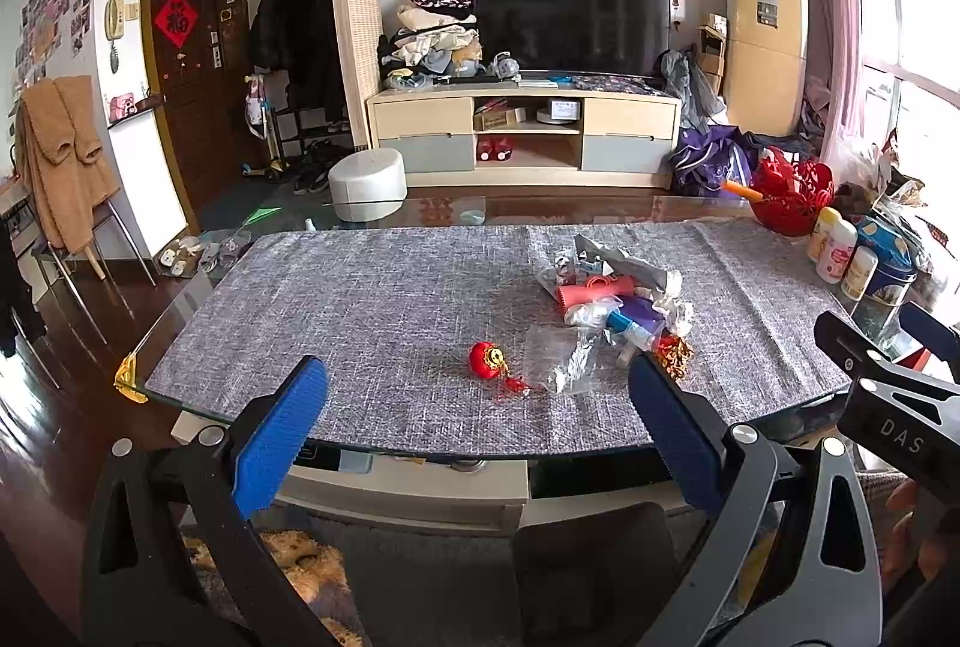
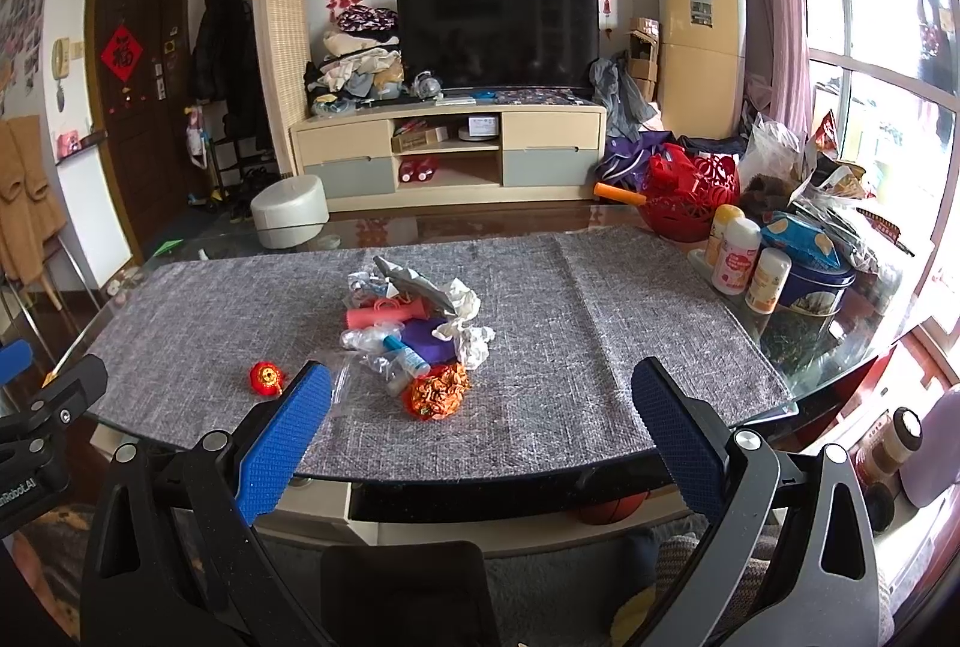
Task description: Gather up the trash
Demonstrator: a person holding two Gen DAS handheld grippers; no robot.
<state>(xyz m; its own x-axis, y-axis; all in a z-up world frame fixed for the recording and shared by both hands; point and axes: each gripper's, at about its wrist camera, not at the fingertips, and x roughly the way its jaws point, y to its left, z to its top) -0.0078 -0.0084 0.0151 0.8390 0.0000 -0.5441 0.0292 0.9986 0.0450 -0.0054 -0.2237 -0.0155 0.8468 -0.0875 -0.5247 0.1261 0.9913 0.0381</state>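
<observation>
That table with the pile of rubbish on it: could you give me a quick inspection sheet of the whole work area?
Surface: glass table under a grey cloth.
Job's things: trash pile mid-cloth; crumpled tissue, clear plastic bag, small red lantern lying apart.
Clutter: bottles, blue tin, red basket at the right end.
Grippers: left tool and right tool both open, empty, short of the table.
Cables: nothing seen.
Surroundings: television, white stool.

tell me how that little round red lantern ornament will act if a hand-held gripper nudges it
The red lantern ornament looks round, so it will probably roll on the grey cloth. It seems small and likely light. Its trailing tassel may drag and curb the roll.
</observation>
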